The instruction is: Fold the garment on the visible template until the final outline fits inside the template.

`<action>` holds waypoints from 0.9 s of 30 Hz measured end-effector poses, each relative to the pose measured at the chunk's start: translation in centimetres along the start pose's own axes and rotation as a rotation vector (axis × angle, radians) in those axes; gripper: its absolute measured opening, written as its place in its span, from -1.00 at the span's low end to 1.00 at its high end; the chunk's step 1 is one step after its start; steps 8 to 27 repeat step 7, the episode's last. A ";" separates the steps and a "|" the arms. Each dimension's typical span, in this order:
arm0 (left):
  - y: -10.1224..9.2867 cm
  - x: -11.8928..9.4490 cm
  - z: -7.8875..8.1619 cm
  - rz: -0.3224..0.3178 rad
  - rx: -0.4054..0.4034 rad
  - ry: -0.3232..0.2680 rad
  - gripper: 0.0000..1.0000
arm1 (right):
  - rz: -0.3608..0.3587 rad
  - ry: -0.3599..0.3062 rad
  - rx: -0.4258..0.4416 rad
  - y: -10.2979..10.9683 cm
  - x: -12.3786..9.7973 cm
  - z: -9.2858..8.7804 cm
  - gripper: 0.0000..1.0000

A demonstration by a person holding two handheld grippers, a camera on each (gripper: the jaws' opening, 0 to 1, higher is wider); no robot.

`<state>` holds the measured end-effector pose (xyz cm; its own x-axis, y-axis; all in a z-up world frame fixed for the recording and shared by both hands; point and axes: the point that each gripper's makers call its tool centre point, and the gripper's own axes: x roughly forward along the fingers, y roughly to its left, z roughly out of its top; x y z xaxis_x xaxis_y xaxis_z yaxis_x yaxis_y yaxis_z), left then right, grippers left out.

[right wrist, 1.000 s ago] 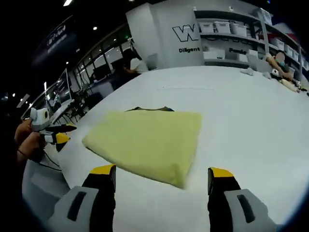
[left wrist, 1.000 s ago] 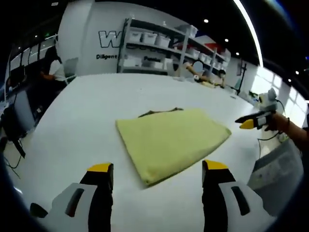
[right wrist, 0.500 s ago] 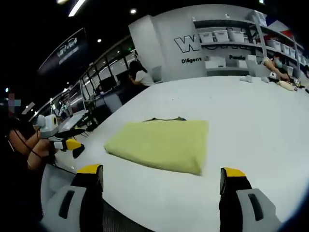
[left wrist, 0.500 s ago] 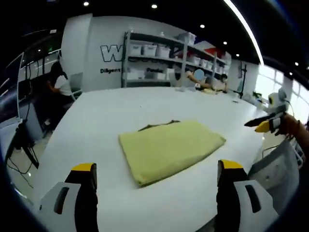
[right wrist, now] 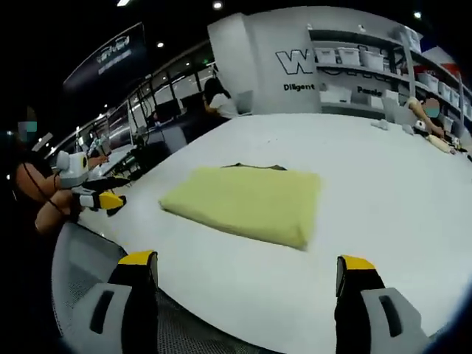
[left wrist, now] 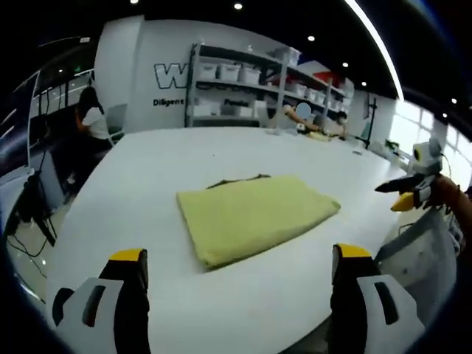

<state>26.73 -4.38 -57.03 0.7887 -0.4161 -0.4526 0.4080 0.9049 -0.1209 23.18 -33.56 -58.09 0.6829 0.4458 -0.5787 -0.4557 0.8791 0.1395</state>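
— Left gripper [left wrist: 234, 258] first: what does its own view give?

— Both yellow-tipped jaws rise from the bottom edge, spread wide with nothing between them. Beyond them lies the white table [left wrist: 133, 192], and on it the folded yellow garment [left wrist: 254, 216], a flat rectangle well clear of the jaws. A thin dark strip [left wrist: 237, 179] peeks out along its far edge; whether that is the template or part of the garment is hard to tell. At the right edge the other gripper shows small, held in a hand [left wrist: 450, 199], its jaw state unreadable from there.

— And the right gripper view?

— Right gripper [right wrist: 245, 264] is likewise parted wide and empty, hanging near the table's front edge. The garment sits mid-table, ahead of the jaws, the same dark strip just visible behind it. At far left the left gripper appears, small, gripped by a person's hand [right wrist: 55, 210]. Shelving [right wrist: 361, 70] with white bins and a seated person [right wrist: 221, 99] are blurred in the background.
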 end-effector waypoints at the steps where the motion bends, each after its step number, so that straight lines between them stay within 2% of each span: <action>1: 0.0 0.0 -0.2 -0.006 -0.012 0.009 0.98 | 0.001 -0.003 -0.008 0.2 0.1 0.0 0.99; 4: -0.1 0.0 -0.1 -0.011 -0.028 0.009 0.97 | 0.014 0.003 -0.028 0.4 0.2 0.0 0.99; 7: 0.1 0.2 -0.1 0.003 -0.001 0.017 0.97 | 0.019 -0.011 -0.007 0.3 0.2 0.3 0.99; 27: 0.1 0.2 -0.1 0.003 -0.001 0.017 0.97 | 0.019 -0.011 -0.007 0.3 0.2 0.3 0.99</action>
